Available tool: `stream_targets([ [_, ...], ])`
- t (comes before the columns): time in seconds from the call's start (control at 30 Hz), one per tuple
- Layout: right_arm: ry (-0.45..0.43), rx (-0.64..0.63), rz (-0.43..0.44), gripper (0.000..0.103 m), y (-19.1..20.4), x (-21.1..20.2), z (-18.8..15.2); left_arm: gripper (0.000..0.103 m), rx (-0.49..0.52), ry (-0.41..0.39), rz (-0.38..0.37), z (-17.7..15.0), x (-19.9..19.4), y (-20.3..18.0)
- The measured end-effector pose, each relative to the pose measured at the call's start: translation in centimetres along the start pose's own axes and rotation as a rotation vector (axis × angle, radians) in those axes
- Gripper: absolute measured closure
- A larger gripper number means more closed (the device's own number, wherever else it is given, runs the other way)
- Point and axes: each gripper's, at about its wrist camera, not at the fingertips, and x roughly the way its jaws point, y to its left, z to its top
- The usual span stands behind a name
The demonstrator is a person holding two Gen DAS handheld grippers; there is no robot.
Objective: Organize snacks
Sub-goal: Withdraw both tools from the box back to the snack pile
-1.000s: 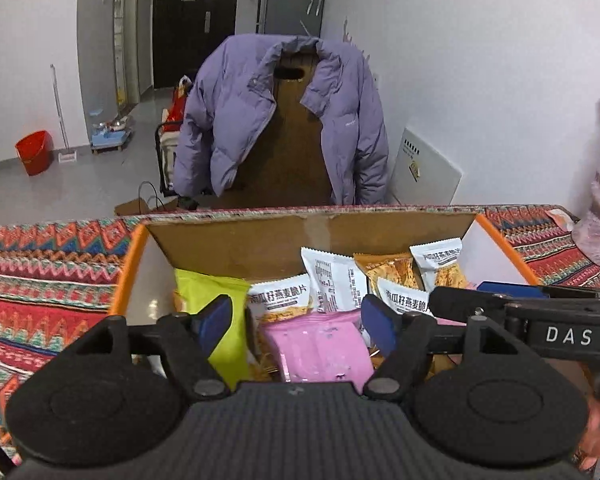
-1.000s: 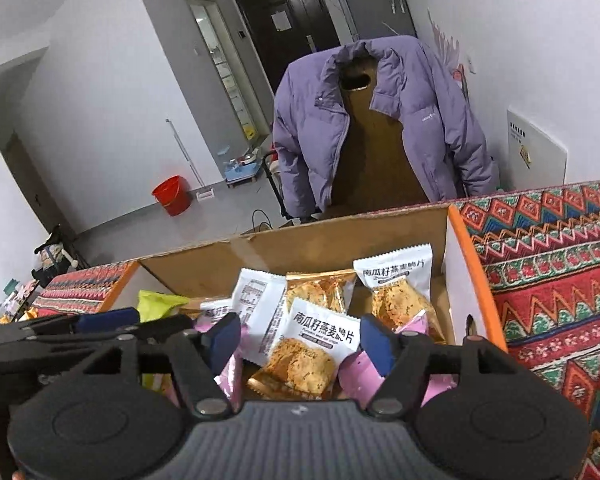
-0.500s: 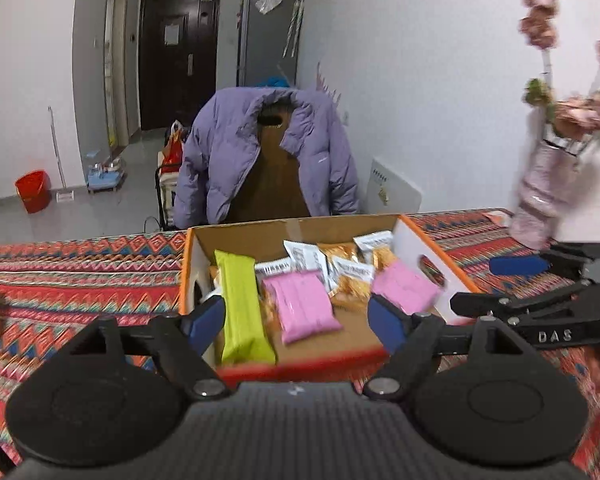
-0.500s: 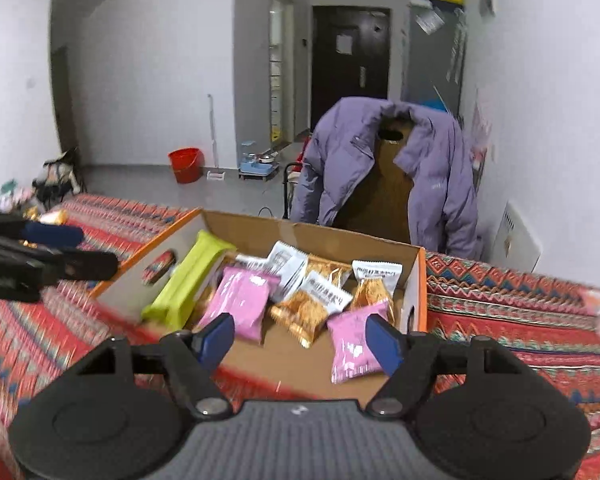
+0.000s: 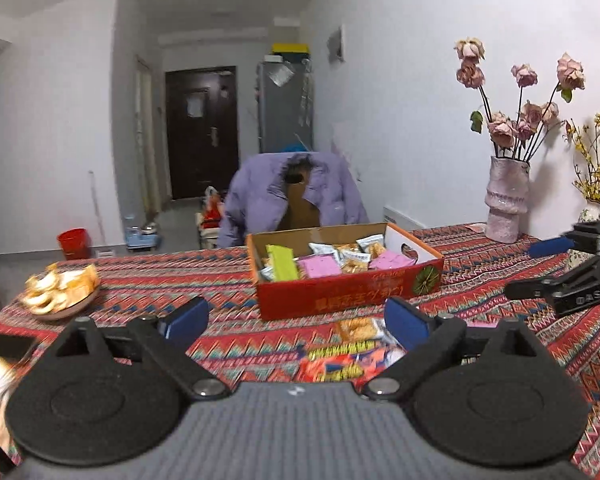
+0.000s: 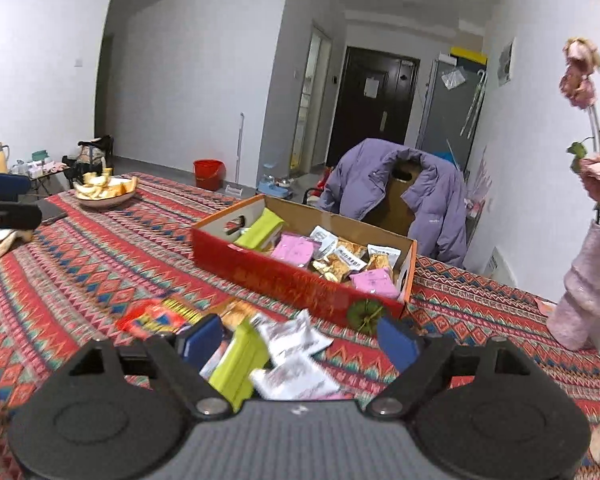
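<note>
Woven zigzag tablecloth (image 5: 148, 280), rectangular cardboard snack box (image 5: 340, 300), both hand-held grippers (image 5: 296, 322) (image 6: 300, 342) wide open, empty.

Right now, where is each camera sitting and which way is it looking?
Left wrist: sits on the left gripper, jaws open, facing the red cardboard snack box straight on; the right gripper shows at right.
Right wrist: sits on the right gripper, jaws open, above loose snack packets, seeing the box cornerwise.
Both share the box, the purple jacket and the patterned red tablecloth.

Patterned tablecloth (image 5: 500, 276), red snack box (image 5: 348, 294), loose packets (image 6: 288, 360), fruit plate (image 5: 60, 304), vase (image 5: 505, 200)
</note>
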Motion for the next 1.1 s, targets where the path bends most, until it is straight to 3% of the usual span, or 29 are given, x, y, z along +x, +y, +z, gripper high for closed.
stream_targets([
  [0.2, -0.032, 0.036, 0.009, 0.01, 1.9, -6.2, -4.2, 0.004, -0.032, 0.014, 0.09, -4.0, -5.2, -0.7],
  [0.33, -0.037, 0.109, 0.007, 0.008, 2.2, -9.0, -7.0, 0.004, -0.081, 0.067, 0.091, -6.1, -6.4, -0.8],
  [0.5, -0.028, 0.111, -0.005, 0.008, 2.4, -10.5, -8.9, 0.004, -0.095, 0.094, 0.087, -7.4, -7.0, -1.2],
  [0.73, -0.017, 0.153, -0.022, 0.008, 1.5, -10.5, -10.1, 0.002, -0.092, 0.111, 0.075, -7.3, -6.0, -2.4],
  [1.1, 0.02, 0.227, -0.056, 0.009, -1.9, -7.7, -10.5, 0.002, -0.075, 0.174, 0.018, -5.9, 0.3, -5.2],
])
